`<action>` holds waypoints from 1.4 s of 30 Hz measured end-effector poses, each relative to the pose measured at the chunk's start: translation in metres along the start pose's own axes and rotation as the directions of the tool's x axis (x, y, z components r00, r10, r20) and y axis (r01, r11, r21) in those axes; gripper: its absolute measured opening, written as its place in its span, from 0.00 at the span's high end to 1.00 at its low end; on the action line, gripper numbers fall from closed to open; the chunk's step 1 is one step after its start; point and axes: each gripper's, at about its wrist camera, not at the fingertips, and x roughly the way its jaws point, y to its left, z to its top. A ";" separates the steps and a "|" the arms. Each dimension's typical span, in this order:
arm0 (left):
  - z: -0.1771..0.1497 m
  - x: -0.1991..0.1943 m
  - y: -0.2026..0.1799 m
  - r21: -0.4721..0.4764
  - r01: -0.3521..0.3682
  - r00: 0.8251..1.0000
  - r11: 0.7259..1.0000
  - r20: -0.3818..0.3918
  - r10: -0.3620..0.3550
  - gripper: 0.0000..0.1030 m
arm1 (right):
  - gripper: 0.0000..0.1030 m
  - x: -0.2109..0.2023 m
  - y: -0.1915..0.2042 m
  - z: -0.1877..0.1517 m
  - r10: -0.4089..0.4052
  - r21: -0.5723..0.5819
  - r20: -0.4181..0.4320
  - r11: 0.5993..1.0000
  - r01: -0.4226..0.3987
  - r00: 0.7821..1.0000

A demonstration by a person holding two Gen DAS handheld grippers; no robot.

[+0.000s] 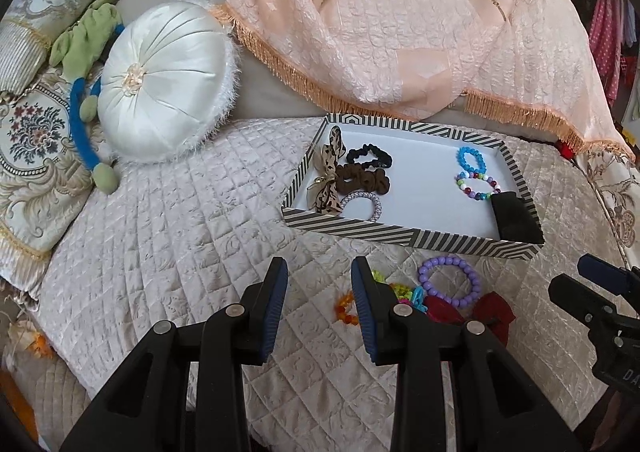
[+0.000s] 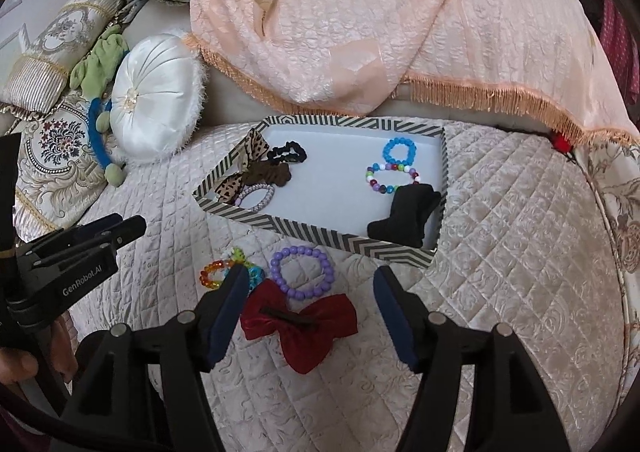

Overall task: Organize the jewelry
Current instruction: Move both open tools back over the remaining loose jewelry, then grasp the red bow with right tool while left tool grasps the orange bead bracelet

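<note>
Right wrist view showed the right gripper (image 2: 308, 316) spread wide above the red velvet bow (image 2: 304, 326), gripping nothing. Just in front of the striped tray (image 2: 320, 230), on the quilted cover (image 2: 500, 252), lay the purple bead bracelet (image 2: 302, 272) touching the bow, with an orange bead ring (image 2: 212, 278) and a tangle of bright links (too jumbled to sort) beside it. Inside the tray sat a blue bracelet (image 2: 399, 150), a multicolour bracelet (image 2: 392, 180), a black bow (image 2: 404, 218), dark scrunchies (image 2: 286, 154) and a leopard-print bow (image 2: 244, 168). Near the tray's front left corner, the left gripper (image 1: 319, 306) hung parted and empty.
</note>
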 end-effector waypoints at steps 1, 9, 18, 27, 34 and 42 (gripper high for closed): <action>-0.001 -0.001 -0.001 0.003 0.002 1.000 1.000 0.000 -0.002 0.77 | 0.34 -0.001 0.000 0.000 0.003 0.002 0.000 1.000 -0.003 1.000; -0.003 -0.001 -0.005 0.007 0.010 1.000 1.000 -0.008 -0.010 0.77 | 0.33 -0.004 0.001 -0.001 -0.002 -0.002 0.002 1.000 0.002 1.000; -0.005 0.002 -0.007 0.006 0.017 1.000 1.000 -0.024 -0.017 0.77 | 0.32 -0.003 -0.002 -0.005 -0.004 0.010 -0.009 1.000 0.004 1.000; -0.008 0.011 -0.003 -0.018 0.041 0.997 0.999 -0.057 -0.042 0.77 | 0.32 0.003 -0.005 -0.008 -0.016 0.015 -0.027 1.000 0.017 0.999; -0.012 0.023 0.005 -0.039 0.058 0.993 0.998 -0.103 -0.061 0.77 | 0.31 0.010 -0.011 -0.012 -0.015 0.022 -0.046 1.000 0.016 0.999; -0.017 0.047 0.027 -0.122 0.101 0.973 0.987 -0.196 -0.124 0.77 | 0.31 0.030 -0.030 -0.026 0.012 0.042 -0.114 0.999 -0.007 0.993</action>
